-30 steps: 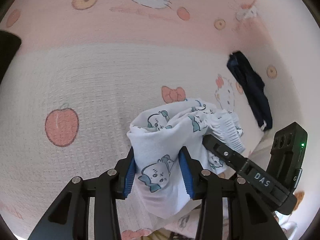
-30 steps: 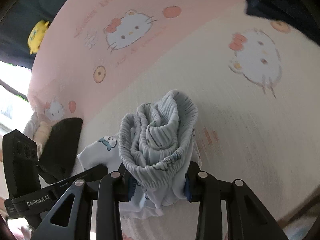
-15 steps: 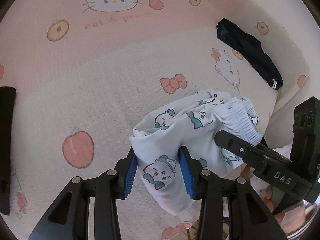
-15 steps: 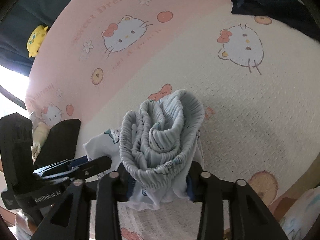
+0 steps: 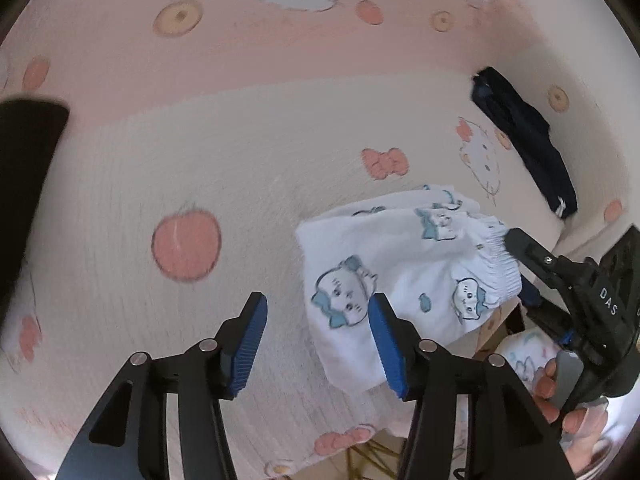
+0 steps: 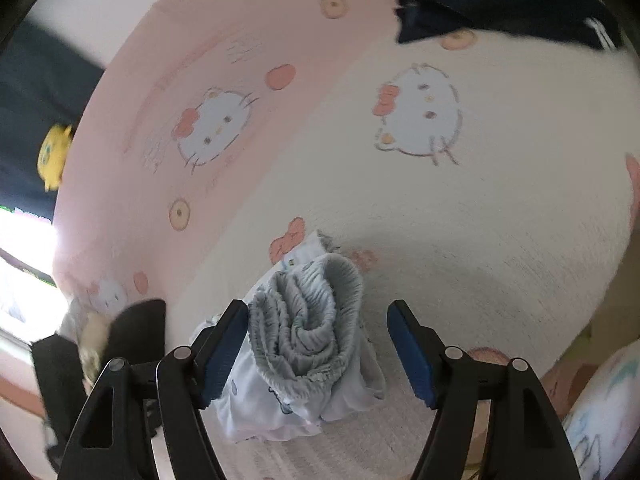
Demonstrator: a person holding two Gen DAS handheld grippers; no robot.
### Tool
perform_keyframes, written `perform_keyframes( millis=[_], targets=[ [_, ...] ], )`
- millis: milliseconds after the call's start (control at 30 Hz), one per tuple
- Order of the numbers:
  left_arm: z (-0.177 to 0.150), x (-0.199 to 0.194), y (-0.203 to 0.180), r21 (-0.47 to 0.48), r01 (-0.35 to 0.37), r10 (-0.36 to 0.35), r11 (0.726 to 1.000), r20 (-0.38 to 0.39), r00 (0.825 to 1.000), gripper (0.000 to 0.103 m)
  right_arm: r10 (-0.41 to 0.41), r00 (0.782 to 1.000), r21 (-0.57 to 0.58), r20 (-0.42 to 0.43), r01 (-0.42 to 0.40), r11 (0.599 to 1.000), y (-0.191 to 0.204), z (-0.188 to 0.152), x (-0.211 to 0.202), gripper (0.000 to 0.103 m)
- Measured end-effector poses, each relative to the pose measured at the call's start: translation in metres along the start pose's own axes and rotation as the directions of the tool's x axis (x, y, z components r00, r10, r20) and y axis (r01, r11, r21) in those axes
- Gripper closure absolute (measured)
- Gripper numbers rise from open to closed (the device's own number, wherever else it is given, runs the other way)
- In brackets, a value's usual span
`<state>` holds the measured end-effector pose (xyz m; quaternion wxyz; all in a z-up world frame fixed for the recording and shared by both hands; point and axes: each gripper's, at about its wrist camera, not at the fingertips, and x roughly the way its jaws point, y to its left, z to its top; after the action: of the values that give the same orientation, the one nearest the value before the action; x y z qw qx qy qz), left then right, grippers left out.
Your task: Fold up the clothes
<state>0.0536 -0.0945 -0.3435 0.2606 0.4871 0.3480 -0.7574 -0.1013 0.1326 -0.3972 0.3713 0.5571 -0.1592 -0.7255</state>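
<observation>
1. Left tongs [image 5: 318, 334]: jaws apart, just been opening, nothing pinched between them.
2. White shorts [image 5: 404, 276] with blue cartoon faces: lying folded on the bed cover [image 5: 200, 168], just past the left tongs' right jaw. Lower corner partly hidden behind that blue pad. No cloth in the gap between the two pads.
3. Right tongs [image 6: 316, 348]: jaws wide apart, just been opening. Bunched ribbed waistband of the shorts [image 6: 308, 332] sitting between the jaws, close against the left pad, well clear of the right pad. Not squeezed.
4. In the left view, right tongs [image 5: 516, 248] reaching in from the right side, tip at the waistband end of the shorts. Hand [image 5: 560, 396] wrapped round the handle.
5. Dark clothes [image 5: 524, 144]: far ahead and to the right of the left tongs, well apart from the shorts. In the right view, dark clothes [image 6: 500, 0] far ahead, at the top.
6. Black thing [image 5: 24, 184]: far left of the left tongs, blurred, cannot tell what.
</observation>
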Motion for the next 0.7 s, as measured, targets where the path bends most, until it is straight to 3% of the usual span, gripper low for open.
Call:
perform_keyframes(
  millis=[300,533,700],
  targets=[
    [-0.011,0.001,0.001,-0.103,0.096,-0.092,0.990,0.046,0.995,0.054,0.021,0.999,-0.028,0.047,-0.020,0.999,-0.010,0.001,-0.014,0.031],
    [-0.012,0.018,0.003,-0.142,0.138,-0.136,0.980,0.028,0.990,0.053,0.031,0.999,-0.048,0.014,-0.031,0.998,-0.004,0.000,-0.003,0.031],
    [-0.019,0.031,0.018,-0.221,0.197,-0.198,0.955,0.017,0.980,0.053,0.039,0.999,-0.021,-0.006,-0.039,0.999,-0.007,0.000,0.001,0.031]
  ],
)
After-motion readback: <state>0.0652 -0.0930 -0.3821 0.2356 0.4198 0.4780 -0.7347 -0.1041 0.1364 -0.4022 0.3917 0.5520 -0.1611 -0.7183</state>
